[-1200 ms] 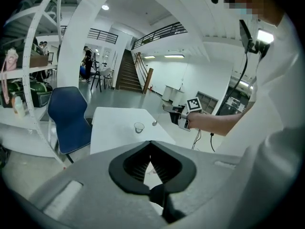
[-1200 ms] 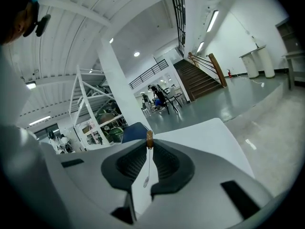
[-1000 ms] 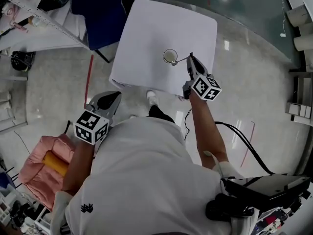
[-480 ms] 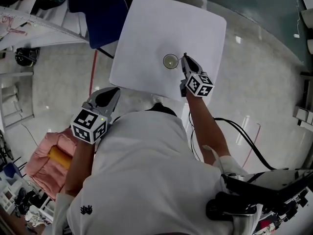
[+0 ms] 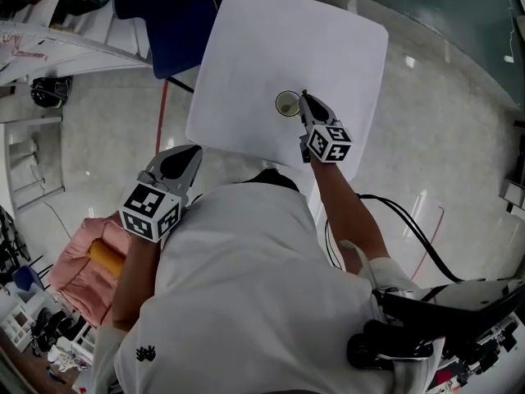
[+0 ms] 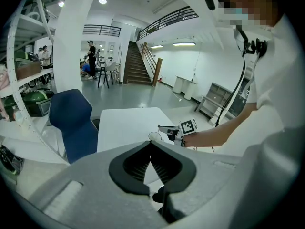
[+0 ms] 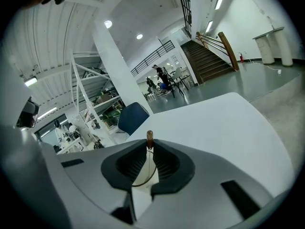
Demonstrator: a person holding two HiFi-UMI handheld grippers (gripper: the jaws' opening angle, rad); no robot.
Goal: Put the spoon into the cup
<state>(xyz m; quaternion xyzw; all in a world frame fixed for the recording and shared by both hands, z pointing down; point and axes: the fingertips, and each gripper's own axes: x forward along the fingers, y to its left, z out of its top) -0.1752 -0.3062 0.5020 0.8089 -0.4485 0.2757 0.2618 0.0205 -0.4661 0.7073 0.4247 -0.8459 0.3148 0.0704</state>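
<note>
A: Status on the right gripper (image 7: pixel 149 147) jaws?

B: Narrow, pinched on the spoon (image 7: pixel 149 137). Its brown handle end sits right at the jaw tips. The thin shaft hangs down through the gap behind them.

A: Why grab it by the very end?

B: My read: it puts the bulky jaws above the cup (image 5: pixel 286 103) and lets the bowl end go in first. The spoon hangs near vertical, so it only needs to drop.

A: Bowl inside the cup yet?

B: Can't confirm. The right gripper view shows a curved edge under the shaft, likely the cup's rim. The head view has the jaw tips just beside the cup, on the person's right of it. The bowl is too small to see there.

A: Cup placement?

B: Upright on the white counter (image 5: pixel 271 39), roughly mid-surface, within easy reach of that arm.

A: Left gripper (image 6: pixel 150 146)?

B: Jaws together at the tips, nothing between them. It's well apart from the cup, off the counter's near edge beside the torso. That makes sense for a one-handed job, since it's clear of the working side.

A: Next?

B: Judgement only: centre the shaft over the cup's mouth, then let go. The risk is the spoon catching the rim and tipping a light cup.
</note>
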